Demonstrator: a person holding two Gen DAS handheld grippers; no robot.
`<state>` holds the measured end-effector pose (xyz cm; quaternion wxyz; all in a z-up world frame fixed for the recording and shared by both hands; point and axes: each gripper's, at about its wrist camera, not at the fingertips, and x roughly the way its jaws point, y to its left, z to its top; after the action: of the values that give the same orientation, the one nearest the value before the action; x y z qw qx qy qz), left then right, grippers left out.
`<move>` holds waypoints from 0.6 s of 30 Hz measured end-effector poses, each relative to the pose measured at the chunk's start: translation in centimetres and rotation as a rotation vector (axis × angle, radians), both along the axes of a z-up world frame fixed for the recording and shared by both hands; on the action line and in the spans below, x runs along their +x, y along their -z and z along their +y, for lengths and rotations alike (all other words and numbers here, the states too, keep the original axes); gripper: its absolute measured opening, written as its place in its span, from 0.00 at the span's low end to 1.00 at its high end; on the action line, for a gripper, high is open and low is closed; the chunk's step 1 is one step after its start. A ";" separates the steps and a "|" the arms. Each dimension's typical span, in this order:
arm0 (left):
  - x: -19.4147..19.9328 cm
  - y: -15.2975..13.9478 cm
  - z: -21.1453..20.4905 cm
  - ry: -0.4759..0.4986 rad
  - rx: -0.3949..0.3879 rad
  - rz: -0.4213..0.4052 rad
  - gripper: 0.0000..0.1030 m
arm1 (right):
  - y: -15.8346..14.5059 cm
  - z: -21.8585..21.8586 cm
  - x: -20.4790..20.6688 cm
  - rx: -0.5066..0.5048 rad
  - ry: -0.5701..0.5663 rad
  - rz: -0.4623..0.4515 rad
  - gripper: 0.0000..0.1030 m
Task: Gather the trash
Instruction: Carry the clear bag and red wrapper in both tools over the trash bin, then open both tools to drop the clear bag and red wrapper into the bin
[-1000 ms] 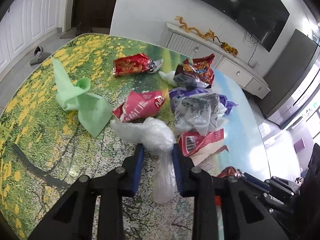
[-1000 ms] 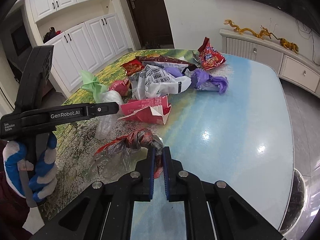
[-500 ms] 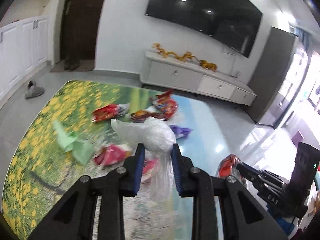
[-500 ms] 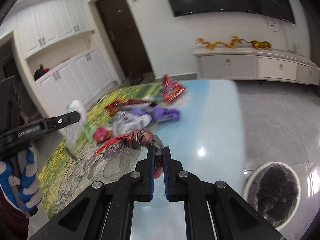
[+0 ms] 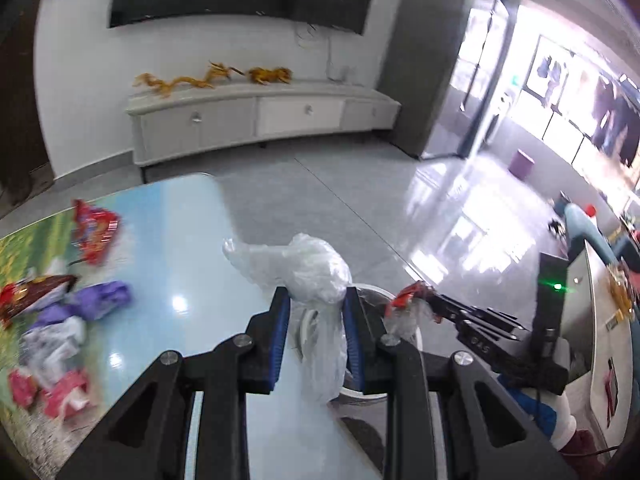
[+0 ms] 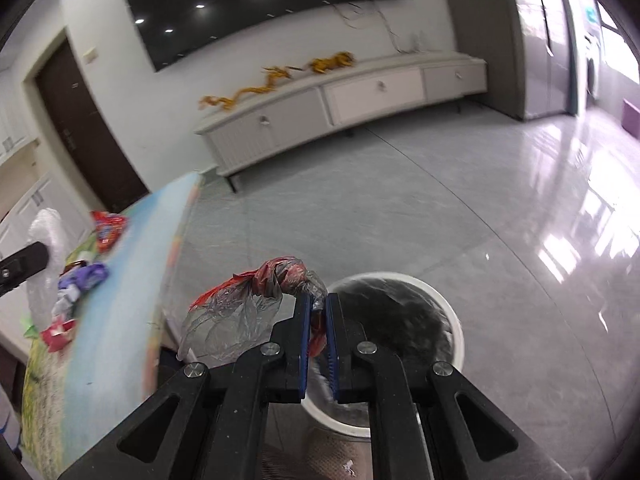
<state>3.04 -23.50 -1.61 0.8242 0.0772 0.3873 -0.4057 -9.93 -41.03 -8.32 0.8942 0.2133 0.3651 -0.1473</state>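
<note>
1. The floor (image 6: pixel 460 208) is glossy grey tile; a long white cabinet (image 6: pixel 344 108) runs along the far wall under a dark screen (image 6: pixel 256 8).
2. The table (image 5: pixel 192 256) has a printed top, blue at its near end; its edge sits just beside the bin.
3. The bin (image 6: pixel 448 312) stands on the floor — white rim, black liner.
4. Left gripper (image 5: pixel 316 312): clenched on a clear bag (image 5: pixel 316 276), which bulges above the blue pads and hangs down between them, over the table's edge near the bin.
5. Right gripper (image 6: pixel 318 308): clamped tight on a red wrapper (image 6: pixel 280 272) twisted with crumpled clear film, held over the near rim of the bin.
6. More litter lies on the table, blurred — a red packet (image 5: pixel 96 228) at the far end, a purple wrapper (image 5: pixel 100 300) and pink scraps (image 5: pixel 60 392) nearer.
</note>
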 end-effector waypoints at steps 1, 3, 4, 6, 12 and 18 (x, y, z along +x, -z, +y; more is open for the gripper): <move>-0.1 0.4 -1.4 0.018 0.009 0.013 0.25 | 0.7 -0.9 0.0 0.012 0.016 0.015 0.08; -0.2 1.3 -4.0 0.045 0.027 0.027 0.27 | 2.3 -2.2 0.4 0.050 0.039 0.038 0.10; -0.3 1.8 -5.3 0.056 0.038 0.032 0.27 | 2.8 -2.9 0.5 0.059 0.045 0.046 0.10; -0.3 2.7 -7.4 0.074 0.056 0.046 0.27 | 4.2 -3.7 1.2 0.071 0.054 0.072 0.10; 0.9 7.1 -12.3 0.113 0.129 0.110 0.29 | 7.7 -6.6 1.4 0.127 0.081 0.121 0.29; 1.9 9.0 -14.5 0.118 0.118 0.189 0.49 | 9.4 -8.4 0.4 0.163 0.130 0.158 0.39</move>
<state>4.99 -38.00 -10.58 0.7528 0.1097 0.4813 -0.4354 -9.49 -49.39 -17.77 0.8310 0.2961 0.4304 -0.1910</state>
